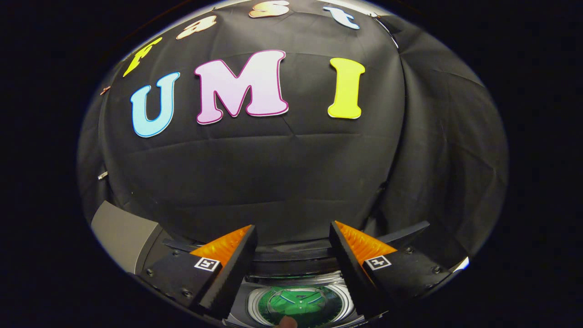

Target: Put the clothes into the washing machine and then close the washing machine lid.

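Your tool (291,255) is spread wide, its two fingers (227,269) standing well apart with nothing between them; you have hold of nothing. You are holding it high and tipped so that it looks mostly at the black cloth wall (282,173) of the booth, which hangs creased and folded straight ahead of the fingers and beyond them. Below the tool, in the gap between the two fingers, you can see the top-loading washing machine with its round silver drum rim (255,303). Its opening lies directly under the space between the fingertips, close beneath you. Inside the drum sits something green (298,305), with pale lines across it; whether that is the clothes lying in the tub or the drum's own floor, you cannot tell from here. Just behind the opening, between it and the cloth wall, runs the dark curved band of the machine's back edge (291,253), reaching from one finger across to the other. Off past your left-hand finger there is a flat grey slanted panel (120,234), set beside the machine's dark top. A small rounded tan shape (287,322) shows at the near edge of the drum, too little of it to say what it is.
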Tool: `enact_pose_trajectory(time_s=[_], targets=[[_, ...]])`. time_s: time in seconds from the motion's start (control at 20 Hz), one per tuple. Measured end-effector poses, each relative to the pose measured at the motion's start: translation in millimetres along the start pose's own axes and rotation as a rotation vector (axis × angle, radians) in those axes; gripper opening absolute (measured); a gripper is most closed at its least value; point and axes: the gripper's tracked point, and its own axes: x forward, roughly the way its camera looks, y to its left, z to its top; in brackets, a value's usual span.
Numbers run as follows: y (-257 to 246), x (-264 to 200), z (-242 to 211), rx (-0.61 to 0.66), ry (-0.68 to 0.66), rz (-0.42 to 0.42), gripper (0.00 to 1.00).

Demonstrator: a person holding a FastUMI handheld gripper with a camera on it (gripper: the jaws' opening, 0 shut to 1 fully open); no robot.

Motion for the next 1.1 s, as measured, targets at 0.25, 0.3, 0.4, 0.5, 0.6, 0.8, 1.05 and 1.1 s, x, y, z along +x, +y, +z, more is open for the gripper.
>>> enact_pose_trajectory(time_s=[0.25, 0.3, 0.4, 0.5, 0.6, 0.8, 1.05, 1.1], targets=[[-3.9, -27.0, -11.0, 0.016, -0.042, -0.005, 1.00], [-3.4, -31.2, -13.2, 0.030, -0.048, 0.004, 0.99], [2.2, -39.2, -12.5, 0.066, -0.062, 0.043, 0.99], [5.0, -41.8, -12.0, 0.083, -0.076, 0.058, 0.98], [2.4, -42.3, -13.3, 0.077, -0.080, 0.064, 0.98], [5.5, -45.5, -17.7, 0.050, -0.098, 0.046, 0.99], [1.4, -54.5, -30.1, -0.015, -0.096, 0.020, 0.99], [1.2, -56.7, -30.5, -0.003, -0.100, 0.027, 0.99]])
